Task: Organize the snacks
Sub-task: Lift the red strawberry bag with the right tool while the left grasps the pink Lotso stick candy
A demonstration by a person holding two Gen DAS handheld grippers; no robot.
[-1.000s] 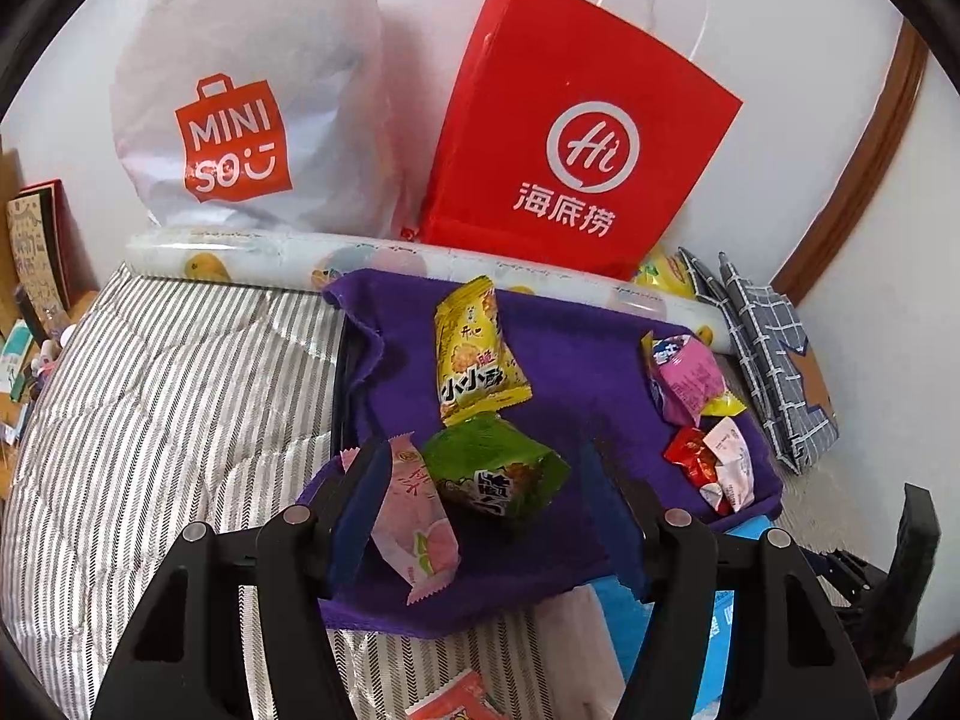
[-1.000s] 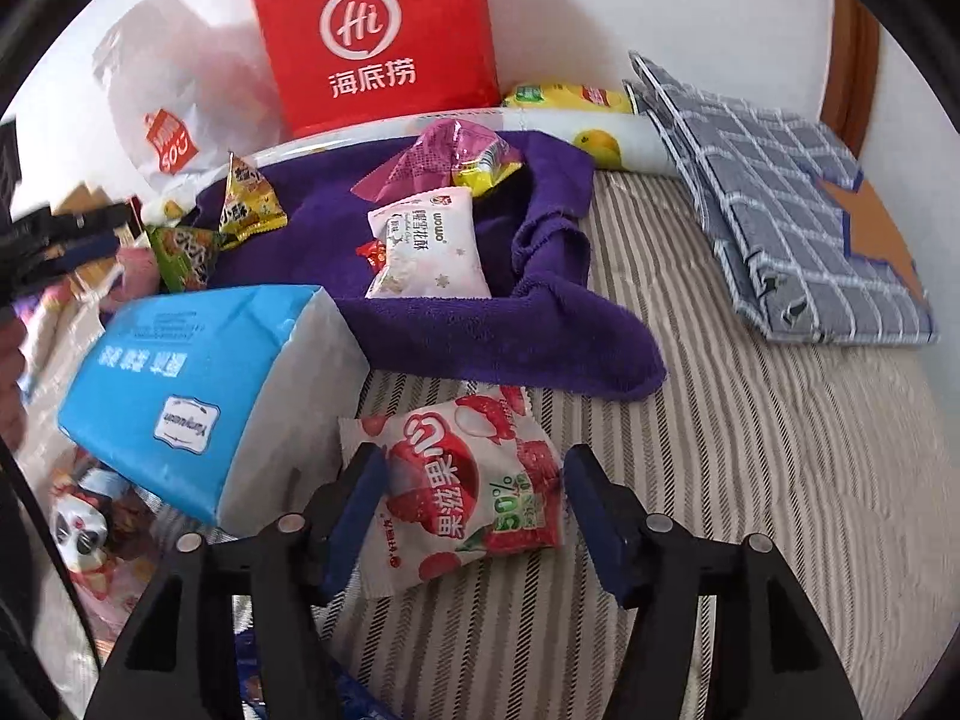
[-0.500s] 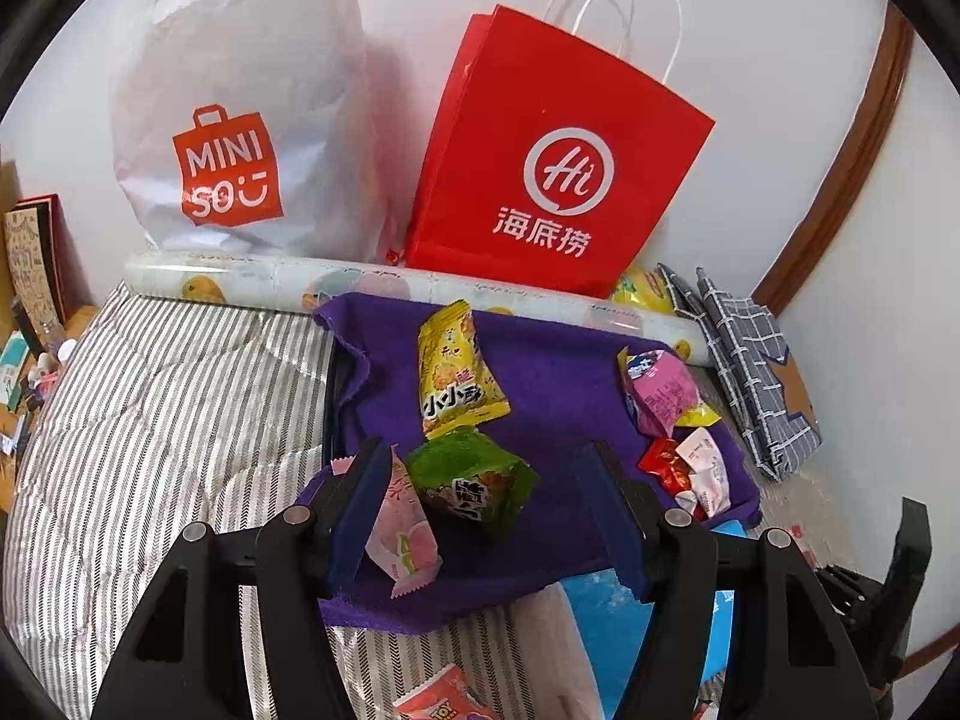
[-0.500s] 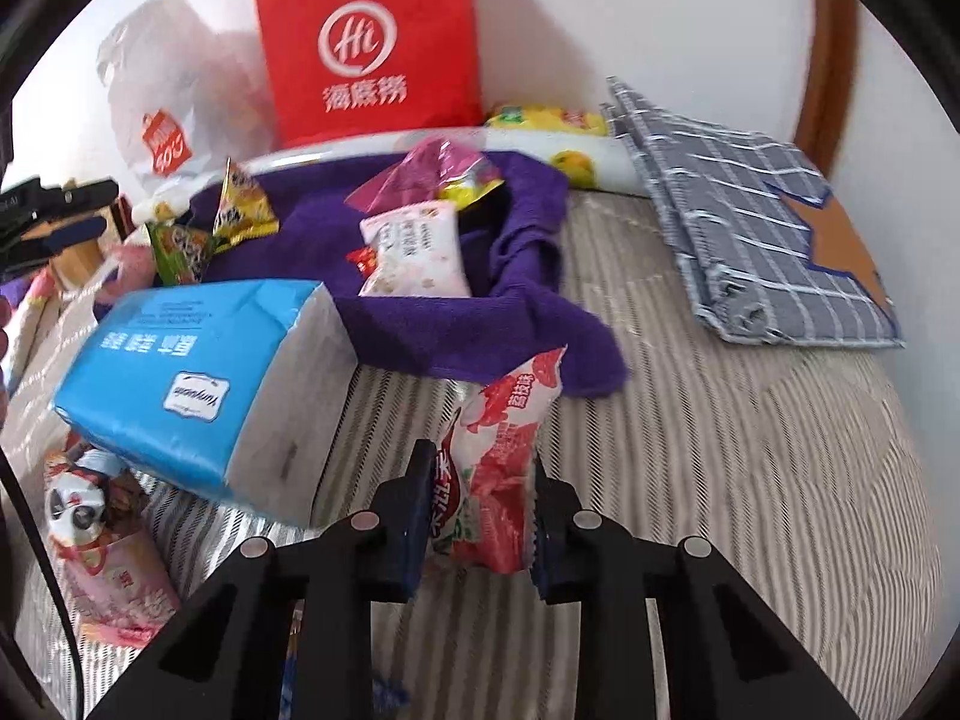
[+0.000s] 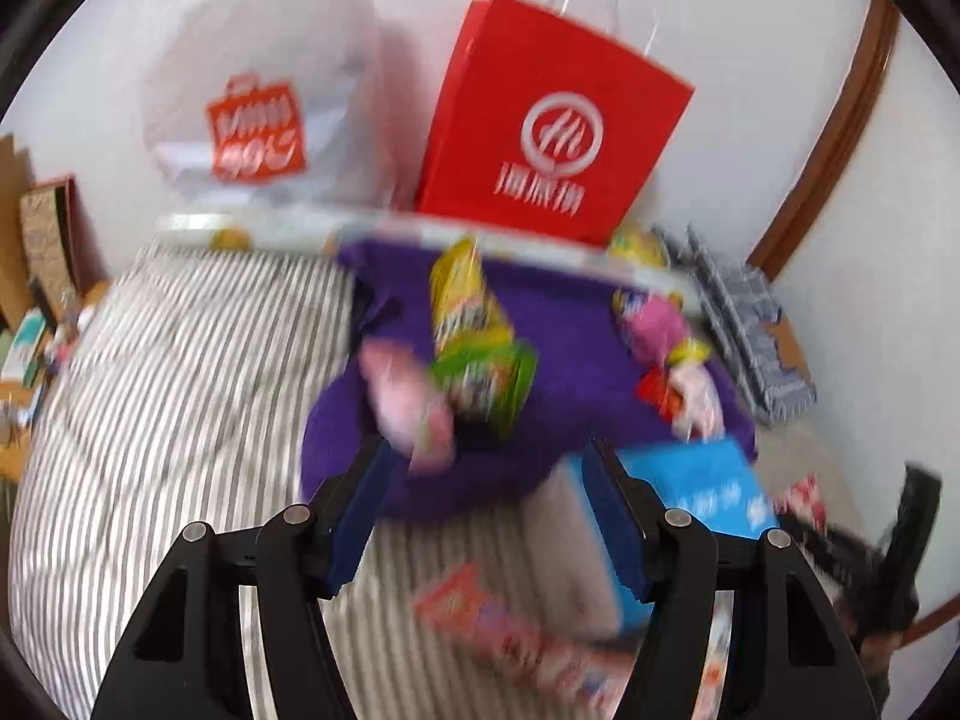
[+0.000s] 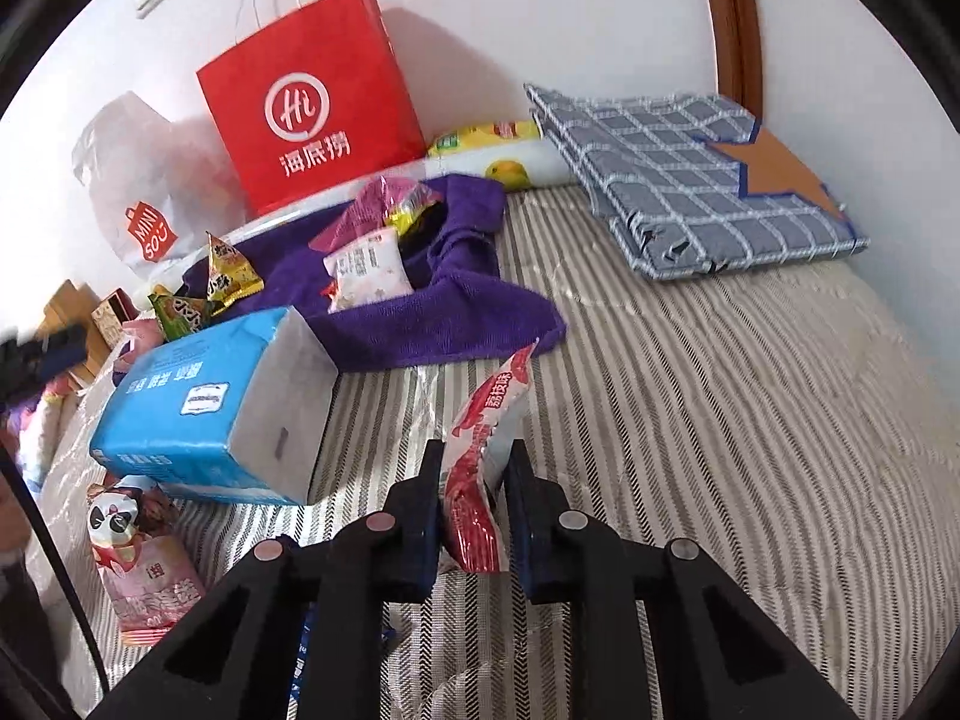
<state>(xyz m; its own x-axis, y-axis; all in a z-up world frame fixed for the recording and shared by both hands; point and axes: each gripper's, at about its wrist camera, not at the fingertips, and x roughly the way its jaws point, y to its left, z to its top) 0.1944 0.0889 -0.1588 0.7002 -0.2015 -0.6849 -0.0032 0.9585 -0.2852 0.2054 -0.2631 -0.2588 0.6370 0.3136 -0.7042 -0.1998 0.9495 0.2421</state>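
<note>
My right gripper [image 6: 474, 501] is shut on a red and white snack packet [image 6: 483, 450], which stands on edge between the pads above the striped bedding [image 6: 690, 420]. Behind it a purple towel [image 6: 432, 324] carries several snacks: a white packet [image 6: 366, 264], a pink one [image 6: 372, 204], a yellow one [image 6: 231, 267]. In the blurred left wrist view my left gripper [image 5: 489, 516] stands open with nothing between its fingers. It sits short of the purple towel [image 5: 570, 324], where a pink packet [image 5: 408, 402], a green packet [image 5: 486, 378] and a yellow packet [image 5: 462, 300] lie.
A blue tissue pack [image 6: 204, 408] lies left of the held packet, with a panda snack bag [image 6: 138, 546] in front of it. A red paper bag [image 6: 306, 102] and a white plastic bag [image 6: 144, 192] lean on the wall. A folded checked cloth [image 6: 690, 174] lies at the far right.
My right gripper closed on the red packet and lifted it on edge off the bedding while rolling. The left gripper drew back from the towel, and a red snack now shows below it.
</note>
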